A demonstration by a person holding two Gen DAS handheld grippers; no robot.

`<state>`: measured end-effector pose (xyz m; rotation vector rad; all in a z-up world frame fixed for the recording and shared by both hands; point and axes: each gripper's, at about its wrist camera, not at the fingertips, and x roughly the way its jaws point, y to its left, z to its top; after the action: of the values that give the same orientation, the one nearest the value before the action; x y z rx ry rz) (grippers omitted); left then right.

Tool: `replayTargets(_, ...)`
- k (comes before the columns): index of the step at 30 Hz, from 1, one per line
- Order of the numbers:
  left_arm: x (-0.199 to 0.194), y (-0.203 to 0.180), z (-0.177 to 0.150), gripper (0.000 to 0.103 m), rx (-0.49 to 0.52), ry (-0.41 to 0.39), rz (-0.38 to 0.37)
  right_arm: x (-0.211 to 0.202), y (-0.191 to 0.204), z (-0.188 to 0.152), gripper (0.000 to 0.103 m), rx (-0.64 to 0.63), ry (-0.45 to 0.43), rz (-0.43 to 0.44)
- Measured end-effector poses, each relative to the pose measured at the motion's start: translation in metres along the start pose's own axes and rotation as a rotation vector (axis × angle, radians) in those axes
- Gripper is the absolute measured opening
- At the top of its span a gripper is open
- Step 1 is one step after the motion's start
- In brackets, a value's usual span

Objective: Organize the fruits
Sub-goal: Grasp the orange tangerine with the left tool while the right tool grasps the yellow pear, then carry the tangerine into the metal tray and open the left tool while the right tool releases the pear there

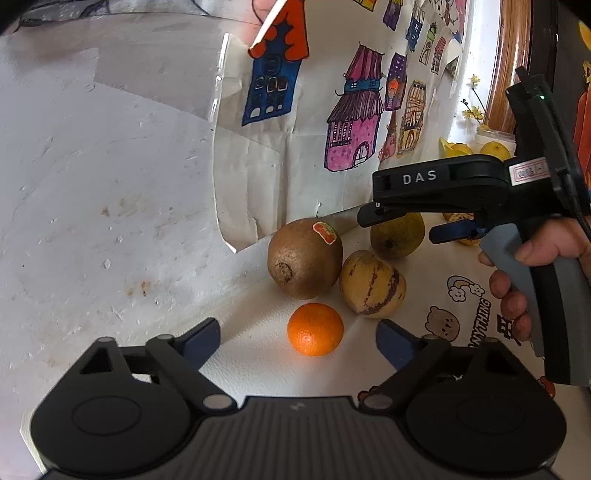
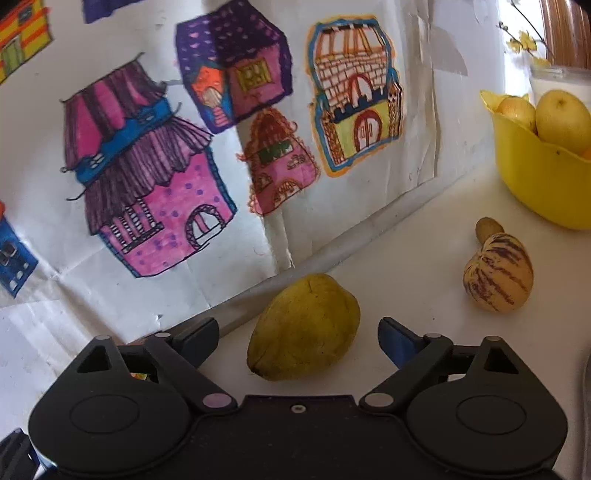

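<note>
Orange [image 1: 315, 329] between open left tool [image 1: 298, 341] fingers, untouched.

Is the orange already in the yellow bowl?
No, the orange lies on the table between the left gripper's open jaws.

Daylight is coming in from the upper right of both views, where the window area [image 1: 480, 22] is washing out to near white. The white tabletop [image 2: 424, 240] is glowing brightly in the right wrist view and losing surface detail. In the left wrist view the orange [image 1: 315, 328] is casting a soft shadow toward the lower left, and the wall [image 1: 92, 166] on the left is sitting in dimmer, greyish light. Fisheye distortion is bending straight edges and darkening the corners. The drawings [image 2: 147, 177] are looking slightly smeared with motion blur in the right wrist view, while the left wrist view is staying sharper.
</note>
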<state>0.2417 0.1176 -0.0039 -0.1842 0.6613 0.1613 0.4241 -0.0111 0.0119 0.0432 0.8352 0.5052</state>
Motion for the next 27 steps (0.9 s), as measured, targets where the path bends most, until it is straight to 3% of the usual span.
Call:
replayTargets(10, 0.007, -0.011, -0.001, 0.072, 0.028, -0.006, 0.001, 0.017, -0.004, -0.005, 0.08, 0.021, 0.006, 0.0)
replayTargets(15, 0.009, -0.015, 0.0, 0.058, 0.031, -0.011, 0.008, 0.019, -0.005, -0.004, 0.074, 0.019, -0.011, 0.002)
replayTargets(18, 0.011, -0.017, 0.001, 0.043, 0.037, -0.008, 0.007, 0.016, -0.004, -0.003, 0.067, 0.015, -0.022, -0.004)
replayTargets(21, 0.012, -0.017, 0.002, 0.037, 0.037, -0.007, 0.008, 0.01, -0.001, -0.007, 0.065, -0.003, -0.027, -0.011)
replayTargets(27, 0.014, -0.018, 0.004, 0.036, 0.045, -0.003, 0.006, 0.005, 0.0, -0.013, 0.064, -0.001, -0.042, -0.01)
